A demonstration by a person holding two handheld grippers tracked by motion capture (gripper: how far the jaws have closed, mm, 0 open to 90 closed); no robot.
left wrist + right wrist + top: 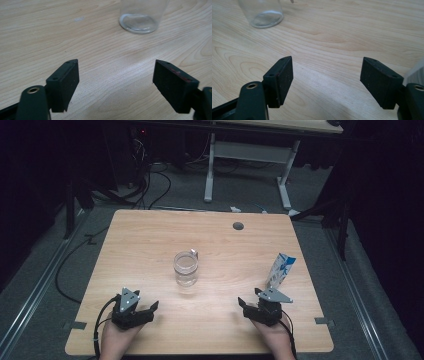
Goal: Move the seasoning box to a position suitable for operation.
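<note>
A clear glass jar [186, 268] stands upright near the middle of the wooden table [150, 240]; its base shows in the left gripper view [140, 18] and the right gripper view [263, 15]. A small blue and white carton [280, 271] stands at the right. My left gripper [150, 309] rests open near the front left edge, jaws wide with nothing between them [116, 80]. Just in front of the carton, my right gripper [245, 306] rests open, its jaws [327, 77] apart over bare wood.
A round cable hole [238, 226] sits near the table's far edge. Beyond the table stand the white legs of another desk [210, 170] and cables on the grey floor. Metal rails run along both sides of the table.
</note>
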